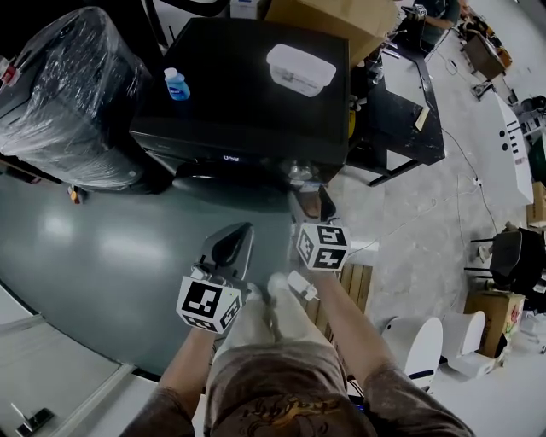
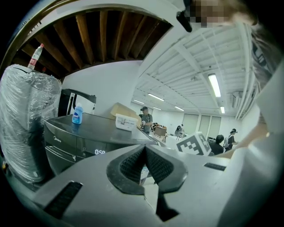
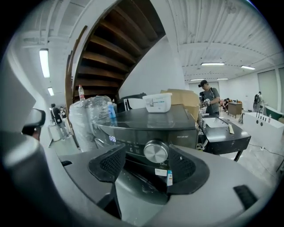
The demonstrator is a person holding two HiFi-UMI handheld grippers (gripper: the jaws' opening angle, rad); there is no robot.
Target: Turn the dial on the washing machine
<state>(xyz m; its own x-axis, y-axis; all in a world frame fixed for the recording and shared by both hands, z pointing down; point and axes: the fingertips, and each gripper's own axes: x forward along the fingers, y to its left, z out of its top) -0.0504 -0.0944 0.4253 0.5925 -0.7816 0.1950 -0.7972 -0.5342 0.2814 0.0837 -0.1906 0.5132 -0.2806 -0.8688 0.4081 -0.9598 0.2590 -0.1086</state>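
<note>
dial (image 3: pixel 155 151) framed by spread jaws, not gripped

the right gripper (image 3: pixel 146 165) was held with its jaws spread wide and nothing clasped between them. the round silver dial was seen through the gap, nearer the right-hand pad, on the front panel of the black washing machine (image 1: pixel 247 102); no pad was pressed against it. a lit display (image 3: pixel 112 138) was set on the same panel, to the left of the dial in the right gripper view. in the head view, this gripper was pointed at the machine's front, towards its right end.

the left gripper (image 2: pixel 145 151) was clenched, its two ribbed pads brought together with nothing caught between them. it was held lower in the head view, back from the machine and beside the right gripper.

on the machine's flat top, a small blue bottle (image 1: pixel 177 84) was stood near the left edge, and a white lidded container (image 1: pixel 299 69) was placed towards the right, well apart from it. a bulky object wrapped in clear plastic film (image 1: pixel 68 94) was stood just left of the machine, and a cardboard box (image 1: pixel 341 17) was seen behind it.
</note>
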